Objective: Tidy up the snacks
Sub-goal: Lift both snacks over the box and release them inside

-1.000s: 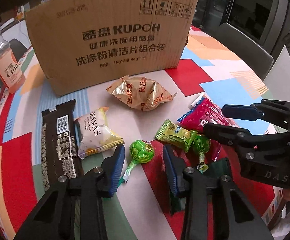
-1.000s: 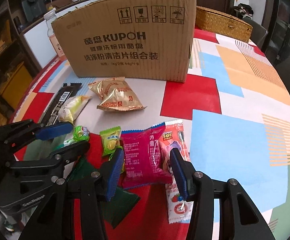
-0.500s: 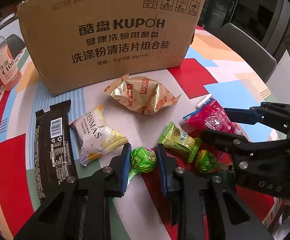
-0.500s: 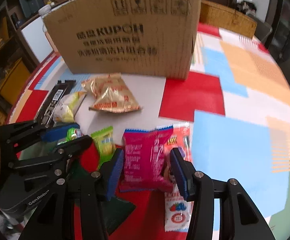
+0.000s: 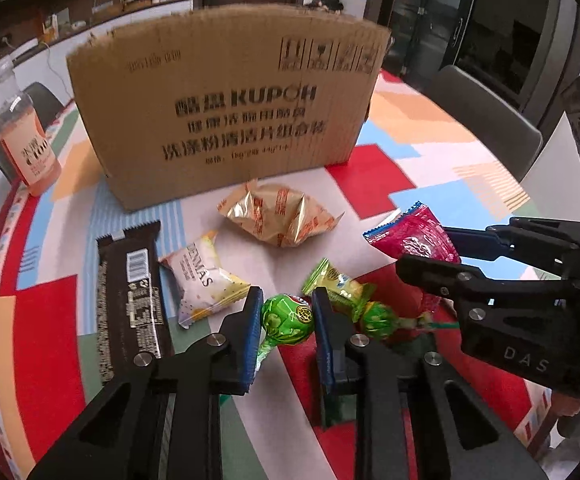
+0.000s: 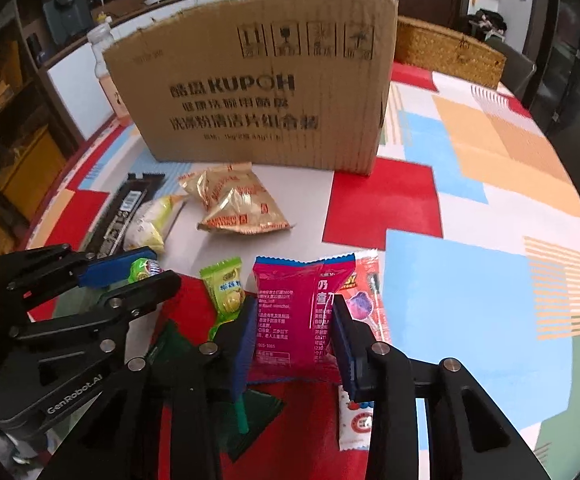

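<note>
Snack packets (image 5: 280,218) lie before the cardboard box (image 5: 230,108), a bottle (image 5: 24,136) at its left.

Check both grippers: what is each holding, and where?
Left gripper: green lollipop, pinched across its head. Right gripper: pink snack packet, clamped across its lower sides.

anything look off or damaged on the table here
Nothing spilled or torn. The snacks lie loose in front of the cardboard box; the gold snack bag is crumpled but sealed. The left gripper grips a green lollipop, and the right gripper holds the pink packet.
</note>
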Tool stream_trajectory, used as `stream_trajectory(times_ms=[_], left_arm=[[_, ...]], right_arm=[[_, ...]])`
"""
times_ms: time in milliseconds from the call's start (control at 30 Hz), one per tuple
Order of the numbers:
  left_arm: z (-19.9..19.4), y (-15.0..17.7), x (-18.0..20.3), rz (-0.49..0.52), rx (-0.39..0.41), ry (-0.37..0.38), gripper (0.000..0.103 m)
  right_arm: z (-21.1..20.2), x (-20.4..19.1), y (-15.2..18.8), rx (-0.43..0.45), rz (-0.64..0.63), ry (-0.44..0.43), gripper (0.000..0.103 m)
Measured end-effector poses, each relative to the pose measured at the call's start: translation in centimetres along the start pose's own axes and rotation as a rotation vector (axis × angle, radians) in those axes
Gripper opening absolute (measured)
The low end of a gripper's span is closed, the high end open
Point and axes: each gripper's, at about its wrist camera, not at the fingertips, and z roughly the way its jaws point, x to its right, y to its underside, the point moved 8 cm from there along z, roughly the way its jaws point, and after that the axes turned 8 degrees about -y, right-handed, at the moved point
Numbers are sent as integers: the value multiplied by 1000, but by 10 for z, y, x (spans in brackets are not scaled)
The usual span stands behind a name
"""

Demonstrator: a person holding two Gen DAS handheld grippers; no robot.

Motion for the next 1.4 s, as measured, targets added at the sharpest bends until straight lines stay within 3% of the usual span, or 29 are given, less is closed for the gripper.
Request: stream_trajectory(times_ms=[367,800,1200,1400], left_arm=[[-61,-29,-1,-6,147,-9,25],[-122,-86,-12,-18,336,-37,25],[-142,-150,-34,-26,428,-55,25],[-134,-180,-44,-14,425,-73,25]], right_arm=[[-51,-18,-23,132,-23,-18,36],[-107,-32,-72,314,-65,-24,36],[-135,-35,-138,441,-68,-28,36],[-128,-34,-167,427,-67,-49,36]])
